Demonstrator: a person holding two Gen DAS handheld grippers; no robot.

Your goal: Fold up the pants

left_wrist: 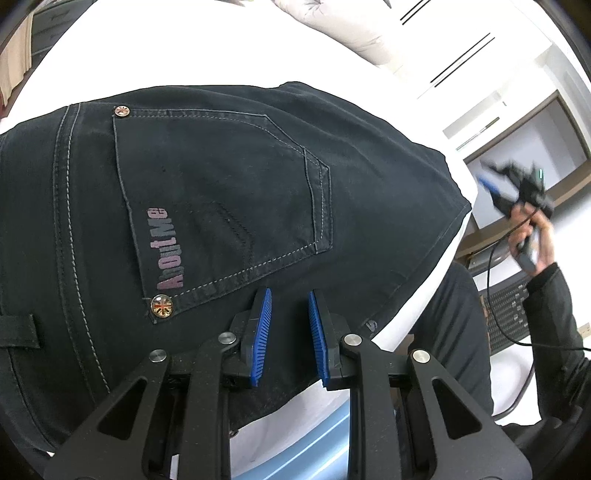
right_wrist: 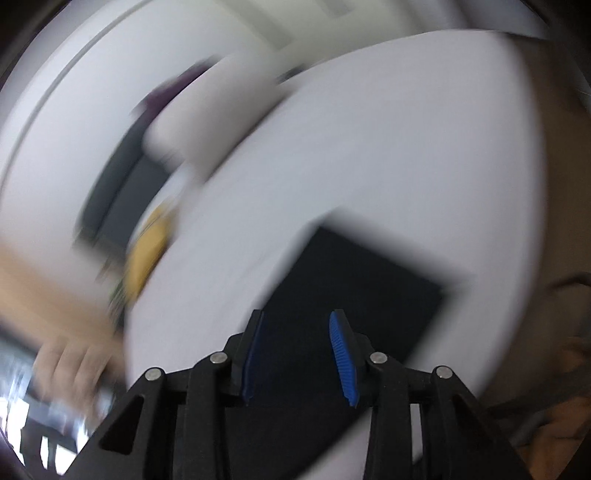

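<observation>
Dark navy pants [left_wrist: 221, 192] lie folded on a white bed [left_wrist: 207, 48], back pocket up with an "AboutMe" print and metal rivets. My left gripper [left_wrist: 290, 299] is open and empty, hovering just above the pants near the waistband edge. My right gripper [right_wrist: 297, 317] is open and empty; its view is motion-blurred and shows the pants as a dark rectangle [right_wrist: 354, 288] on the white bed [right_wrist: 369, 147]. The right gripper also shows in the left wrist view [left_wrist: 491, 184], held up in the air beyond the bed's right edge.
A pale pillow [left_wrist: 347, 26] lies at the far side of the bed. Beyond the right edge are the person's dark sleeve [left_wrist: 554, 306], a trailing black cable [left_wrist: 491, 295] and a wall-mounted screen [left_wrist: 535, 147]. A blurred pillow [right_wrist: 207, 110] and a yellow object [right_wrist: 147, 251] show left.
</observation>
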